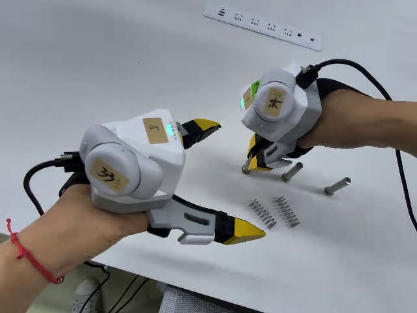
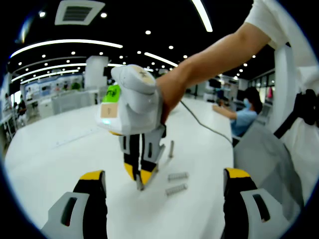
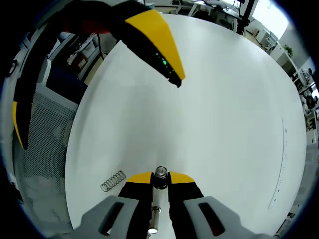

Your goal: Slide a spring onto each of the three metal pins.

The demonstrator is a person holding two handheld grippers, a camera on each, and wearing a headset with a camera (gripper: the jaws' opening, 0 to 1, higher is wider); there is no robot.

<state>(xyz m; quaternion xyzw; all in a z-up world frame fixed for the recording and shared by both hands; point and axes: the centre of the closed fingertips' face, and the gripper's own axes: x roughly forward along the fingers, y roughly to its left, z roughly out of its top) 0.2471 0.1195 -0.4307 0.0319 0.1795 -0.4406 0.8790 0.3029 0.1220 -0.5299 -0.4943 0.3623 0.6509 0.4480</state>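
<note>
Place: large open-plan office or lab hall.
Ceiling: dark, with long light strips [image 2: 65, 44], small round spotlights [image 2: 148, 32] and a square vent grille [image 2: 77, 12].
Furniture: wide white tabletop [image 1: 130, 65]; rows of white desks [image 2: 70, 102] further back; grey mesh chair back [image 3: 50, 149] at the tabletop's edge.
Power: white socket strip [image 1: 262, 26] lying on the tabletop.
People: seated person [image 2: 244, 112] at a far desk.
</note>
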